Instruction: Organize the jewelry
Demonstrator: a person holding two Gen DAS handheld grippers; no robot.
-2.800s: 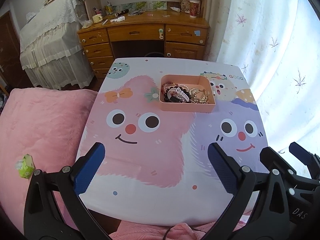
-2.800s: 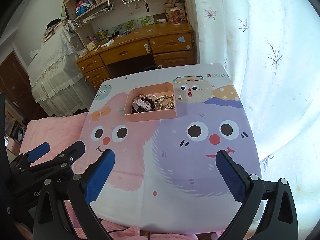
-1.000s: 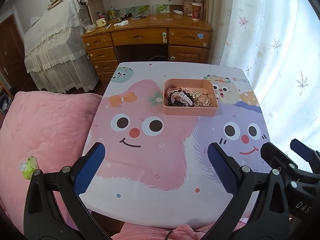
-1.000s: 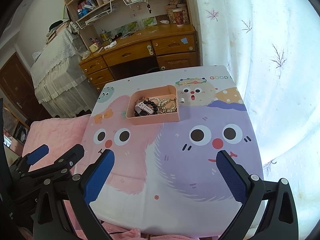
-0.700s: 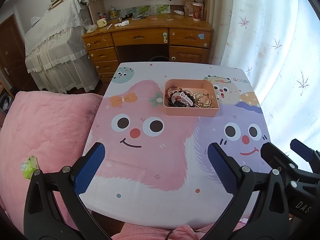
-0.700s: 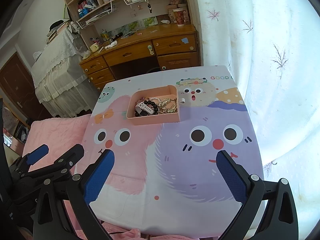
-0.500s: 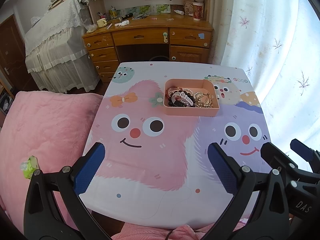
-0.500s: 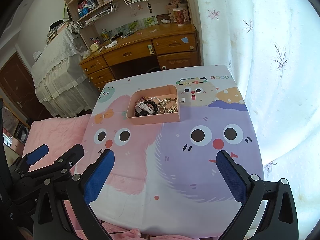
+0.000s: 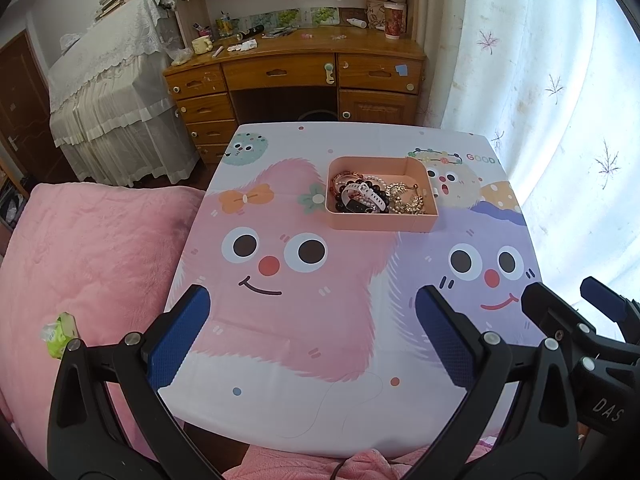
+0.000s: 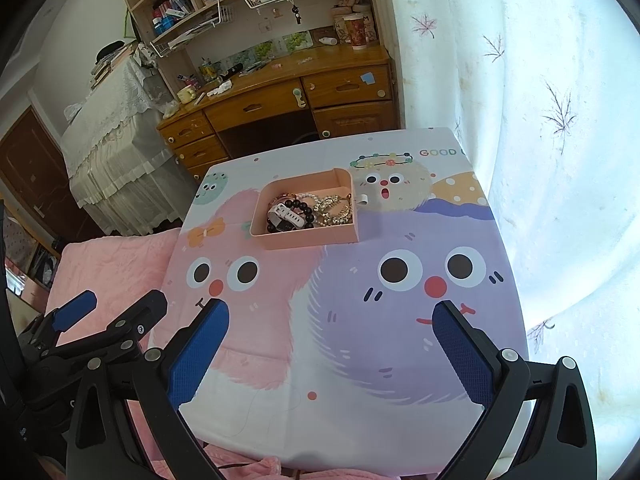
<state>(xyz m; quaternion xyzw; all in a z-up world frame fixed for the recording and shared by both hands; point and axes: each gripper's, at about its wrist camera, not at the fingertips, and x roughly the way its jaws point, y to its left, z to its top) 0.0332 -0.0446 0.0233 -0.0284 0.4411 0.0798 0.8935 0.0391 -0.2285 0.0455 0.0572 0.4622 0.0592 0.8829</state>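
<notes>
Left wrist view shows the worktop (image 9: 280, 400) with its cartoon-face cloth, a pink bed (image 9: 92, 248) alongside. Both the left tool (image 9: 312, 320) and right tool (image 10: 330, 336) hang spread and empty above the near edge. Well beyond them, a pink tray (image 9: 380, 222) holds tangled jewelry (image 9: 376, 198).

"GOOD" on tablecloth (image 9: 360, 400), "DAS" on right gripper (image 9: 568, 312)

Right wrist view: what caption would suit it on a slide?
Open right gripper hovers over a cartoon tablecloth, facing a pink tray of jewelry.
</notes>
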